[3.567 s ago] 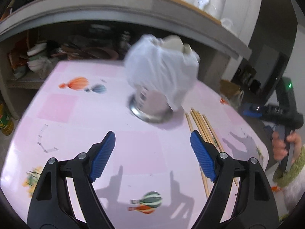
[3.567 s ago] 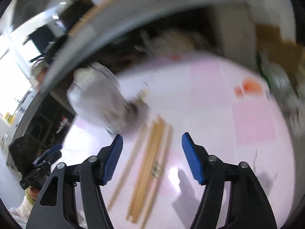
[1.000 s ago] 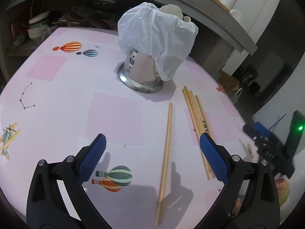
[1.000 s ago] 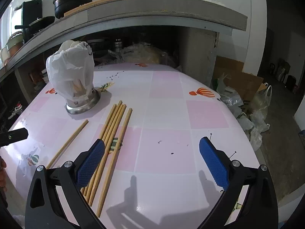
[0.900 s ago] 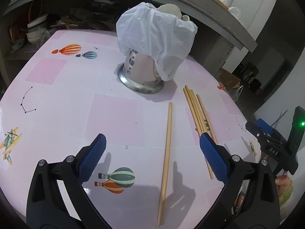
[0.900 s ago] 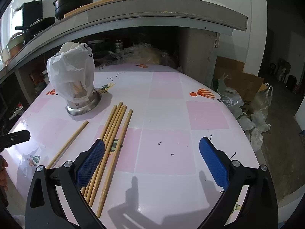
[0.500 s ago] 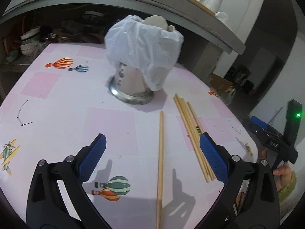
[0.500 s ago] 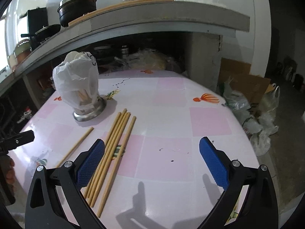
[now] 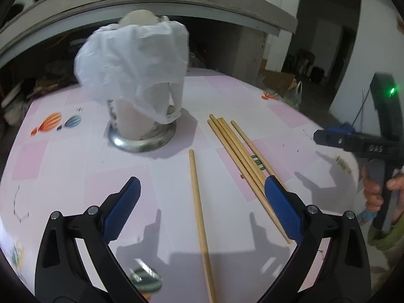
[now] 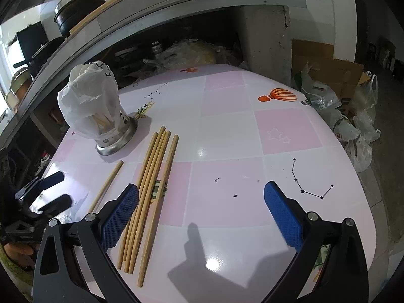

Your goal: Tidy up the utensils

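A metal utensil holder (image 9: 141, 136) under a white plastic bag (image 9: 133, 58) stands on the pink table (image 9: 75, 166); it also shows in the right wrist view (image 10: 115, 139). One wooden chopstick (image 9: 199, 214) lies alone, between my left gripper's (image 9: 199, 209) open jaws and below them. A bundle of several chopsticks (image 9: 242, 159) lies to its right, also in the right wrist view (image 10: 149, 184). My right gripper (image 10: 202, 212) is open and empty above the table, the bundle by its left finger.
A concrete counter (image 10: 176, 12) with pots overhangs the table's far side, with clutter beneath. Plastic bags and cardboard (image 10: 348, 106) lie on the floor beyond the table's right edge. The other gripper shows in each view (image 9: 358, 144) (image 10: 40, 197).
My left gripper has moved in lower and nearer the lone chopstick and the holder. My right gripper has tilted down over the table near the bundle.
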A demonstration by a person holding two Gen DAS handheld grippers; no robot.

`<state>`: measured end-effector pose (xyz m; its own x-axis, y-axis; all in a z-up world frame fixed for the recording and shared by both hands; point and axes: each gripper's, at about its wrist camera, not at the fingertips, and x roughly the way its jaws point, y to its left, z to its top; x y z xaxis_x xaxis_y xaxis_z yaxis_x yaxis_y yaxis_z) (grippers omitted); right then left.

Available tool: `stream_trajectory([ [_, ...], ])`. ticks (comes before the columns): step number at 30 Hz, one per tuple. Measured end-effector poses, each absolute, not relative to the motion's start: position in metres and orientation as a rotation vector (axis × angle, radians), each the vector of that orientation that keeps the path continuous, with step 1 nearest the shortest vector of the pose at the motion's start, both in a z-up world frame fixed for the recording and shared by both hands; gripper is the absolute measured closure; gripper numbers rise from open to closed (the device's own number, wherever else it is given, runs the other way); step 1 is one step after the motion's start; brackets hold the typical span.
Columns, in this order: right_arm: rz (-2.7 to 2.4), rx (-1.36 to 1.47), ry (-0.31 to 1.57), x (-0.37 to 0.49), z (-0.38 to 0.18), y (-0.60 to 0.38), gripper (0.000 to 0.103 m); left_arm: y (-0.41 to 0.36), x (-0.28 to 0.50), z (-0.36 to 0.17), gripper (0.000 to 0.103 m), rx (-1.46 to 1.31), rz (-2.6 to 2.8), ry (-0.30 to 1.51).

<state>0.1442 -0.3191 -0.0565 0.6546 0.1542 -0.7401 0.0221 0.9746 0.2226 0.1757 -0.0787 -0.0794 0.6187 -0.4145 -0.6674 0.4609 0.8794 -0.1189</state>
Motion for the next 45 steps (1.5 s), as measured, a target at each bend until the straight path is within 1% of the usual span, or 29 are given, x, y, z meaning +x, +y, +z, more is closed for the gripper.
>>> stream_trajectory([
  [3, 0.087, 0.209, 0.85, 0.145, -0.056, -0.315, 0.007, -0.09, 0.186, -0.086, 0.008, 0.126, -0.508, 0.749],
  [6, 0.095, 0.191, 0.85, 0.147, -0.058, -0.311, 0.011, -0.098, 0.194, -0.091, 0.008, 0.167, -0.526, 0.747],
  [8, 0.102, 0.19, 0.857, 0.149, -0.06, -0.31, 0.013, -0.104, 0.2, -0.094, 0.013, 0.2, -0.546, 0.747],
  [9, 0.106, 0.191, 0.859, 0.15, -0.061, -0.309, 0.014, -0.107, 0.203, -0.095, 0.019, 0.217, -0.55, 0.751],
  [10, 0.109, 0.191, 0.861, 0.15, -0.061, -0.309, 0.014, -0.11, 0.207, -0.098, 0.028, 0.234, -0.554, 0.765],
  [15, 0.12, 0.18, 0.867, 0.153, -0.065, -0.307, 0.014, -0.115, 0.222, -0.104, 0.042, 0.247, -0.567, 0.811],
  [16, 0.122, 0.18, 0.867, 0.154, -0.066, -0.307, 0.014, -0.117, 0.225, -0.105, 0.044, 0.254, -0.569, 0.817],
  [19, 0.126, 0.178, 0.869, 0.155, -0.068, -0.306, 0.014, -0.122, 0.23, -0.11, 0.057, 0.285, -0.57, 0.844],
  [21, 0.127, 0.178, 0.872, 0.156, -0.069, -0.306, 0.014, -0.125, 0.233, -0.112, 0.058, 0.303, -0.568, 0.858],
  [23, 0.128, 0.18, 0.875, 0.157, -0.071, -0.306, 0.014, -0.127, 0.237, -0.115, 0.061, 0.323, -0.562, 0.879],
  [25, 0.127, 0.18, 0.876, 0.158, -0.071, -0.306, 0.014, -0.129, 0.242, -0.118, 0.068, 0.328, -0.556, 0.908],
  [28, 0.126, 0.18, 0.876, 0.157, -0.071, -0.306, 0.014, -0.129, 0.249, -0.118, 0.071, 0.321, -0.546, 0.937],
  [30, 0.123, 0.182, 0.873, 0.157, -0.071, -0.307, 0.014, -0.13, 0.251, -0.118, 0.076, 0.326, -0.533, 0.95],
  [32, 0.122, 0.185, 0.87, 0.156, -0.07, -0.308, 0.014, -0.13, 0.253, -0.118, 0.079, 0.321, -0.531, 0.971],
  [34, 0.119, 0.187, 0.866, 0.155, -0.069, -0.309, 0.014, -0.135, 0.258, -0.118, 0.085, 0.318, -0.524, 0.987],
  [35, 0.118, 0.188, 0.864, 0.155, -0.068, -0.309, 0.014, -0.134, 0.259, -0.118, 0.086, 0.316, -0.519, 0.993],
  [37, 0.116, 0.188, 0.86, 0.153, -0.067, -0.31, 0.014, -0.133, 0.26, -0.117, 0.094, 0.31, -0.506, 1.004],
  [38, 0.115, 0.188, 0.858, 0.152, -0.066, -0.31, 0.014, -0.132, 0.26, -0.117, 0.095, 0.308, -0.5, 1.007],
  [45, 0.116, 0.184, 0.842, 0.148, -0.059, -0.311, 0.014, -0.118, 0.258, -0.104, 0.097, 0.252, -0.502, 0.991],
])
